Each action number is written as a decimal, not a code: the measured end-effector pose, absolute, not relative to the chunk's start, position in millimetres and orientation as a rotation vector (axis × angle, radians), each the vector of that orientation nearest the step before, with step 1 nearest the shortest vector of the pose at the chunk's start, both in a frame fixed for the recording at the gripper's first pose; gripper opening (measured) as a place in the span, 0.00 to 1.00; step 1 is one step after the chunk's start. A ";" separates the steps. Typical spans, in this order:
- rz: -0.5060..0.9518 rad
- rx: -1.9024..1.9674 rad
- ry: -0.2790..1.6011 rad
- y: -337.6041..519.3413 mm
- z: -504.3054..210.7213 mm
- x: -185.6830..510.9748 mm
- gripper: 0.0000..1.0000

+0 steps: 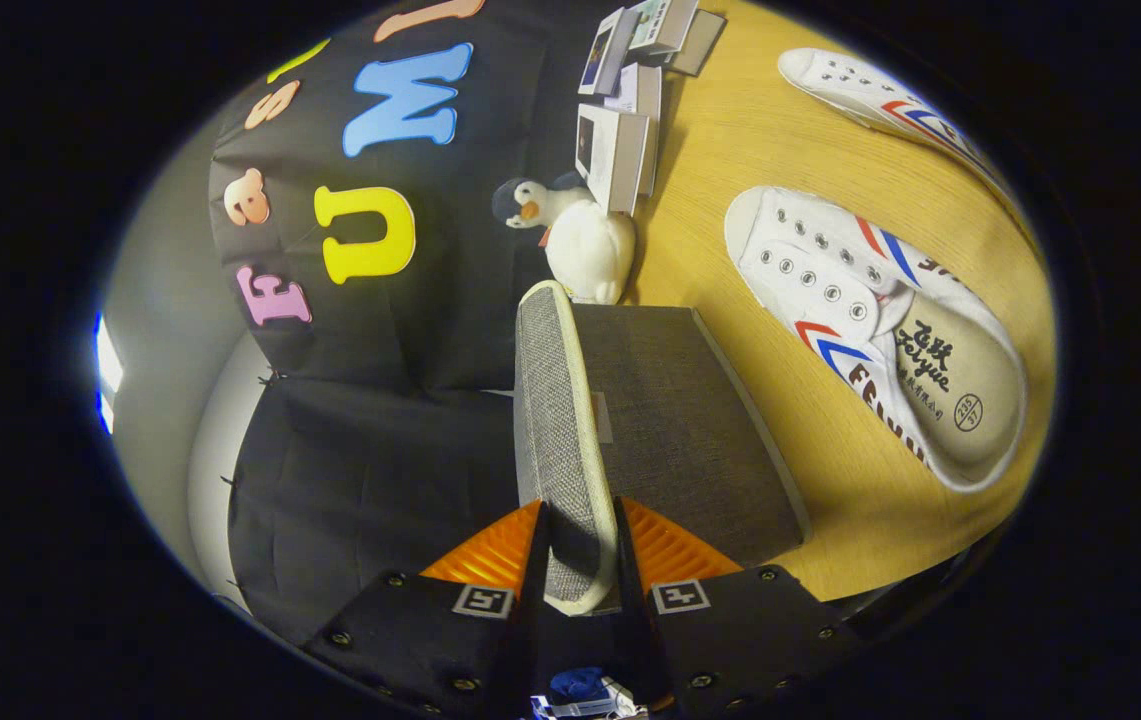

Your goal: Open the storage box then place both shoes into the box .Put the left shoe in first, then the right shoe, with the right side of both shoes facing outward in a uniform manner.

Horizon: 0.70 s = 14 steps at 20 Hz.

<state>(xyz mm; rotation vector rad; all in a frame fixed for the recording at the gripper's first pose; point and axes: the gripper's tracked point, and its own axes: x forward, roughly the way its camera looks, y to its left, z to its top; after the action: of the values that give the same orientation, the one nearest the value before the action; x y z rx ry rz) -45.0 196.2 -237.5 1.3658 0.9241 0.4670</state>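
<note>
My gripper [580, 560] is shut on the lid [555, 420] of the grey fabric storage box [680, 430]; both fingers press its cream-edged rim from either side. The lid stands lifted, edge-on between the fingers, with the box body beside it on the wooden table [730, 150]. Two white canvas shoes with red and blue stripes lie on the table past the box: the nearer shoe [870, 320] shows its insole, the farther shoe [880, 100] lies beyond it.
A plush penguin [580, 235] stands just beyond the far end of the lid. Several small white boxes and cards [630, 100] are stacked behind it by the black cloth wall.
</note>
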 end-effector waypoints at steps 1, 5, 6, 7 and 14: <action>0.481 1.351 0.931 195.7 -237.7 -48.1 0.35; 0.477 1.346 0.892 183.3 -225.2 -39.0 0.01; 0.479 1.315 0.896 191.3 -227.0 -40.1 0.00; 0.497 1.293 0.908 189.4 -223.4 -43.9 0.01; 0.606 1.122 0.872 202.6 -163.3 -42.3 0.01</action>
<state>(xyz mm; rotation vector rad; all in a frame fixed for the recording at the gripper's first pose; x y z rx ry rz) -42.3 202.6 -163.3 1.1219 0.8719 0.6057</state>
